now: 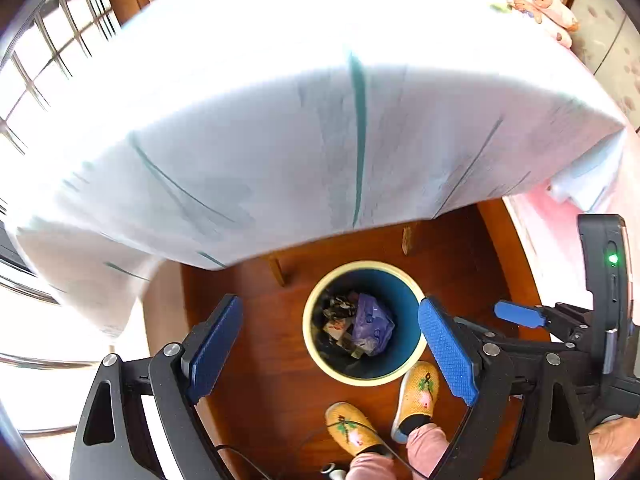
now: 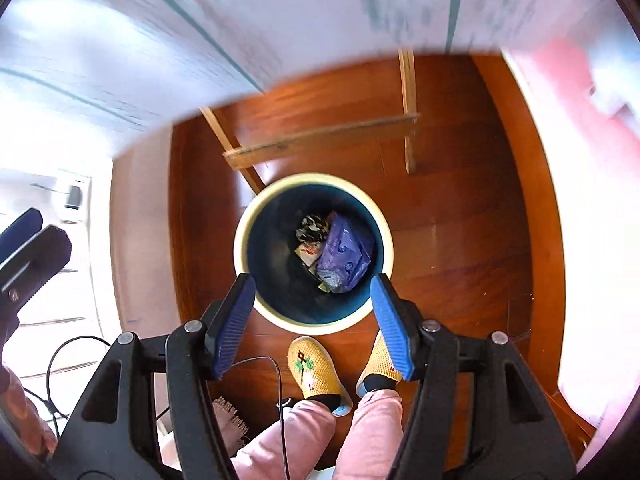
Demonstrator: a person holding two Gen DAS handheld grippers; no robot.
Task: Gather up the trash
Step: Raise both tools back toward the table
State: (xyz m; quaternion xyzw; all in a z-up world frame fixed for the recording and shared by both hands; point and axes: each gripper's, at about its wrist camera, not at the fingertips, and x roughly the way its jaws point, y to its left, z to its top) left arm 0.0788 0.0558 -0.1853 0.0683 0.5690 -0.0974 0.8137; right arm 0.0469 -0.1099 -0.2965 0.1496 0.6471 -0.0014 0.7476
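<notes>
Left claw (image 1: 326,346) wide open, nothing between its pads. Below it, trash bin (image 1: 362,322) stands on wood floor (image 1: 460,248), cream rim, blue inside; purple bag (image 1: 372,324) and crumpled wrappers (image 1: 340,312) lie in it, print too small to read. Right claw (image 2: 312,322) also open, empty, above same bin. Yellow slippers (image 2: 314,372) just beside the bin. White table cloth (image 1: 280,120) overhangs.

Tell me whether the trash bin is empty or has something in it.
Not empty. The trash bin stands upright on the wooden floor, holding a purple bag and crumpled wrappers at the bottom.
</notes>
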